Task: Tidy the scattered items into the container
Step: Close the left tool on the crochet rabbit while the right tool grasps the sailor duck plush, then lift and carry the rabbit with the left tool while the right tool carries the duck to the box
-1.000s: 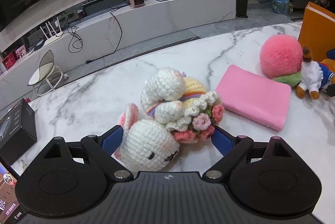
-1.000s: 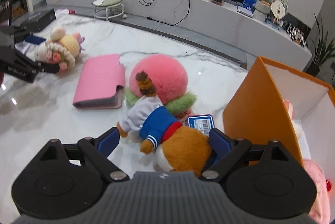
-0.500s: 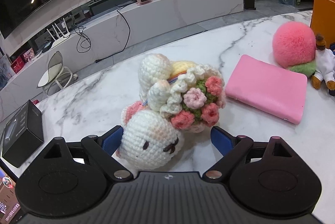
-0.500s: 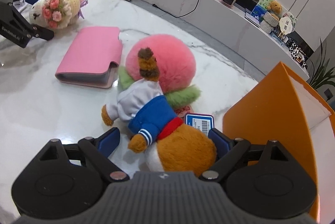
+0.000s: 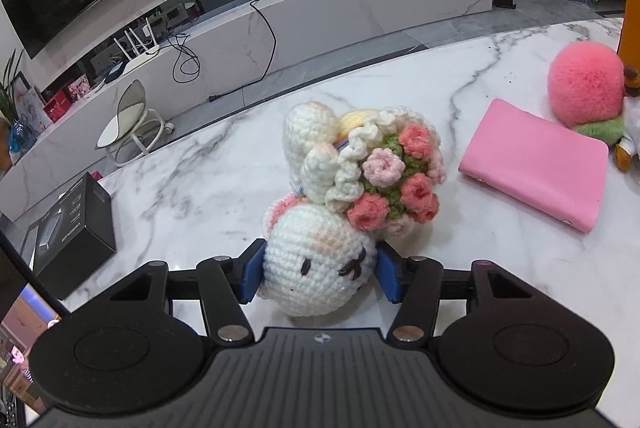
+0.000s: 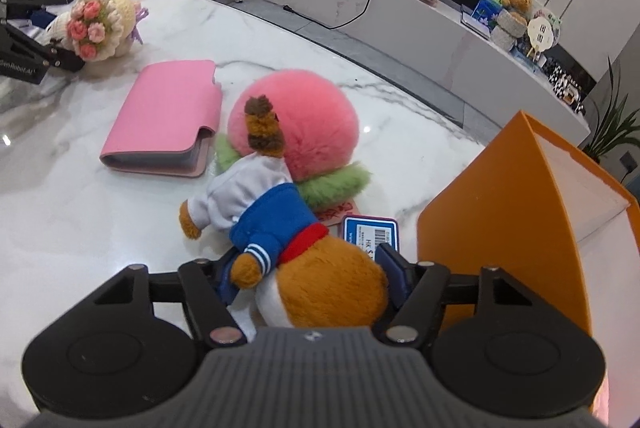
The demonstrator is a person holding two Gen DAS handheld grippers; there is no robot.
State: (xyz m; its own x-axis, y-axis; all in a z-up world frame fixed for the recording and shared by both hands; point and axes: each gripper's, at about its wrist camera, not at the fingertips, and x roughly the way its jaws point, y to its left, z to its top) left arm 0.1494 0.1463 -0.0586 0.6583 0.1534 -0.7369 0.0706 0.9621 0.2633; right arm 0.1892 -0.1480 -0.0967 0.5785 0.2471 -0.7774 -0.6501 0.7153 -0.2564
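Note:
My left gripper (image 5: 318,278) is shut on the head of a white crochet bunny (image 5: 320,268) that holds a pink flower bouquet; the bunny also shows far left in the right wrist view (image 6: 100,24). My right gripper (image 6: 308,276) is shut on the head of a brown plush bear (image 6: 320,288) in a blue and white sailor top, lying on the marble table. A pink fluffy peach plush (image 6: 296,124) lies against the bear's feet. A pink wallet (image 6: 168,120) lies left of it. The orange container (image 6: 500,220) stands open at the right.
A blue barcode tag (image 6: 370,232) lies beside the bear. A black box (image 5: 68,228) sits at the table's left edge (image 5: 132,168). Beyond the table are a white stool (image 5: 132,124) and a long low cabinet (image 5: 360,0).
Both grippers have closed: the left on the bunny's head, the right on the bear's head. The bunny has tipped more upright and both cameras have moved closer.

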